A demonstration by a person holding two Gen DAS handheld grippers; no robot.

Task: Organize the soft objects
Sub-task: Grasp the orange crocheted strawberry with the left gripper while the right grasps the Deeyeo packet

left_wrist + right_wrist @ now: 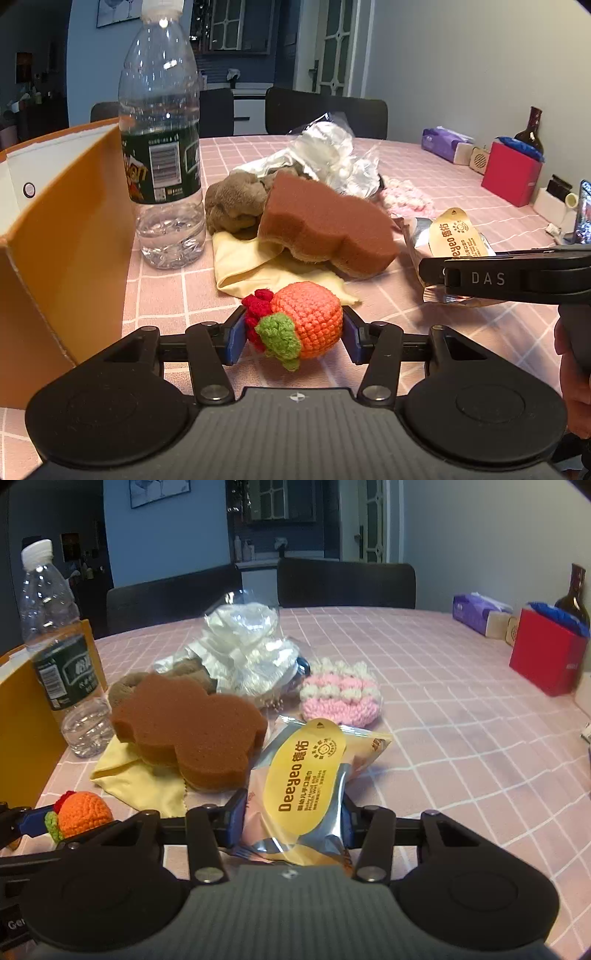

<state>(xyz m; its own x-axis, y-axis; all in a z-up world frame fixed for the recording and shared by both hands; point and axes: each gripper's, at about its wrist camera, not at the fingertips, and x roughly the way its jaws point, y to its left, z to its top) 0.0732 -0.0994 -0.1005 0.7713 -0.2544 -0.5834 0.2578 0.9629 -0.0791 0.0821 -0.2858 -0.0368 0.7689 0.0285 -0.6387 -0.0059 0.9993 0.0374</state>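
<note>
The left gripper (293,328) holds the crocheted orange toy (308,323) between its two blue pads, which press on both sides, just in front of the brown sponge (325,225). The toy seems to be lifted a little above the pink tablecloth (461,325), but I cannot tell this for sure. The right gripper (293,821) is closed around the wet wipes pack (310,775), to the right of the sponge, and the pack bends where the pads squeeze it.

The orange box (70,229) stands open to the left of the sponge, behind the water bottle (162,147) as seen from there, and I judge it is the place for the soft things. To do this well, the left gripper should keep a gentle pressure, rise enough to pass the box wall, and swing left without touching the bottle, which is tall and could fall easily. The right gripper should wait, so the two do not collide.
</note>
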